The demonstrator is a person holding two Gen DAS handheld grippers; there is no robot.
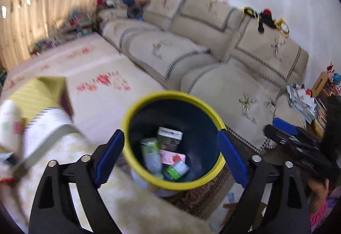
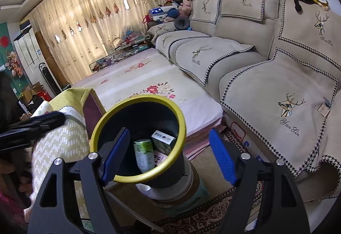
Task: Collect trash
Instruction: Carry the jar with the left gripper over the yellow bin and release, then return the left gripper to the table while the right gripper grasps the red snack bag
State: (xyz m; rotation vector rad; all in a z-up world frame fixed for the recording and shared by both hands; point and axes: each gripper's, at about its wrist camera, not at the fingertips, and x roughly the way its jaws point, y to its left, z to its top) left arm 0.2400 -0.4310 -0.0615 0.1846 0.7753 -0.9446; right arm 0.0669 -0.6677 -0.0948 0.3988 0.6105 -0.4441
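Observation:
A dark trash bin with a yellow rim stands on the floor beside the table, holding trash. Inside lie a green can, a white box, a pink carton and a small green item. My left gripper hangs open above the bin mouth with nothing between its blue pads. My right gripper is also open and empty, just over the near side of the bin rim. From here the can and box show inside. Each gripper appears at the edge of the other's view.
A beige sofa runs along the right. A floral mat lies behind the bin. A table with a yellow-green cloth stands to the left. The bin rests on a round stool over a patterned rug. A person's pink sleeve is close by.

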